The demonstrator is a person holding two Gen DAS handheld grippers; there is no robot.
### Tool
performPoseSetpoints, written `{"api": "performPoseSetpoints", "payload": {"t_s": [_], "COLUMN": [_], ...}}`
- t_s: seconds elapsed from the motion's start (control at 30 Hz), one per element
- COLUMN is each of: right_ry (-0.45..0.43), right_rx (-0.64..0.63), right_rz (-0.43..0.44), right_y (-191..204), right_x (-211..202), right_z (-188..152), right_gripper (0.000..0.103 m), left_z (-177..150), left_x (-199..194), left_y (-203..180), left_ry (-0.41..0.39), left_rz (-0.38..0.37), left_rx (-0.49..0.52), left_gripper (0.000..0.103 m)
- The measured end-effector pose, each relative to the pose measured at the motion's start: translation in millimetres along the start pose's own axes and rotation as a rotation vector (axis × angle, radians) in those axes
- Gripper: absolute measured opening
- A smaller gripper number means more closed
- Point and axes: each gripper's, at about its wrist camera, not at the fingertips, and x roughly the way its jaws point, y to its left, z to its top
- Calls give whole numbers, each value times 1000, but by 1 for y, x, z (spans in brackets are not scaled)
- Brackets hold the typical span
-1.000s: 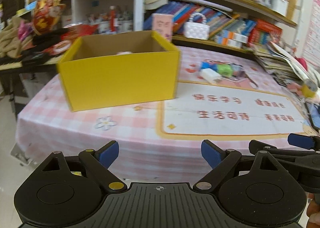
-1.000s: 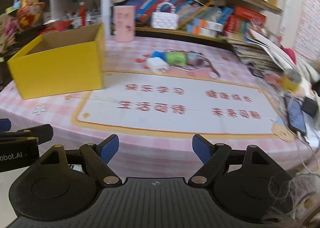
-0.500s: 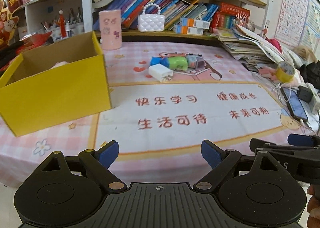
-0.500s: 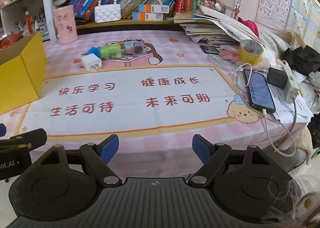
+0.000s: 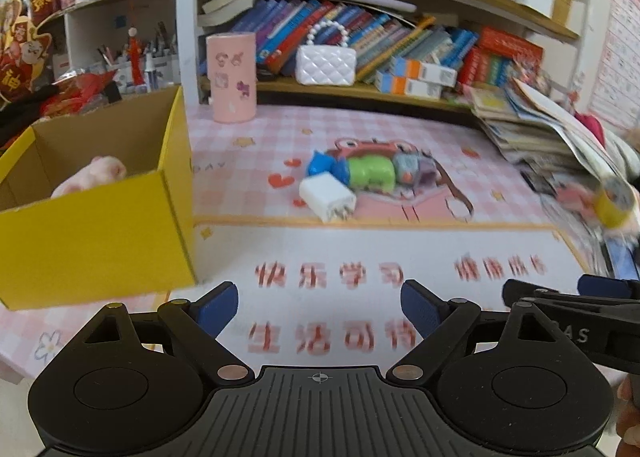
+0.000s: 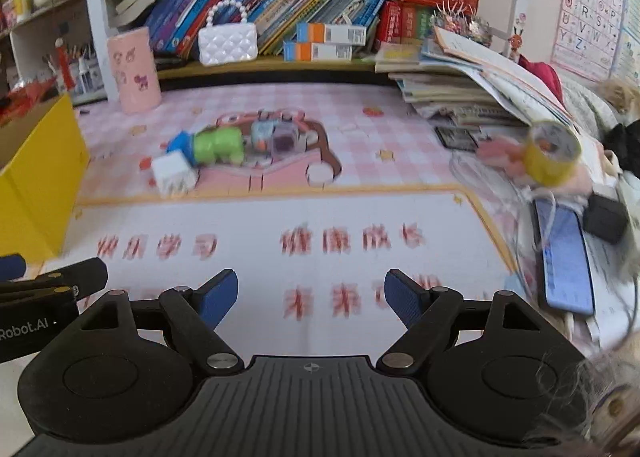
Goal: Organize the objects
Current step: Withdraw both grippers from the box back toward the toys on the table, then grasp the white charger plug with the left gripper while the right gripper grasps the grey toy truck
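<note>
**Yellow box at the left, small things clustered mid-worktop**

Yellow cardboard forms the open box (image 5: 96, 225) at the left of the worktop (image 5: 400, 249), with a pink soft item (image 5: 94, 179) lying inside it near the front wall. To its right, well apart from the box, a small cluster lies on the cartoon print of the pink checked cloth. A white charger plug (image 5: 327, 196) sits nearest the camera, its prongs pointing toward the lower right. Just behind it and touching, a green toy (image 5: 370, 173) lies on its side, its long axis running left to right across the worktop, with a blue piece (image 5: 322, 168) at its left end and a grey-and-purple piece (image 5: 414, 171) at its right end. A pink cylindrical holder (image 5: 232, 77) stands upright at the back edge, below the bookshelf.

Both tools hover over the printed mat near the front edge. The left gripper (image 5: 319, 307) has its fingers apart with nothing between them; the right gripper (image 6: 311, 295) likewise shows its fingers spread and empty. A yellow tape roll (image 6: 552, 153) and a phone (image 6: 566, 257) lie at the right side.
</note>
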Motion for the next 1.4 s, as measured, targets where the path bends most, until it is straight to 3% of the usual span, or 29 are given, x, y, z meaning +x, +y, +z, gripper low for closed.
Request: {"api": "performPoseSetpoints", "payload": {"t_s": [0.3,0.5,0.77,0.97,1.17,1.4], "right_ry": [-77,-62,-58,-58,-44,-24], "right_rx": [-53,-99,-118,-120,-97,-127], "right_rz": [48,97,141,169,196,215], "right_y": [-19,-22,-18,-14,-12,1], "right_x": [52,93,131,150,171,200], "right_z": [54,85,109,119,128,131], "right_gripper": [79,82,82,82,86,86], "left_z": [43,68,74,72,74,69], "left_x": [53,100,155,180,179,140], "left_y": [-16,-22,-33,-34,-32,-13], "left_ry": [-22,4,80,137,141,127], "left_rz": [103,164,186,200,203,196], "left_rx": [-26,-25,-24,-40,-60,-122], "left_gripper": [86,80,77,58,46,42]}}
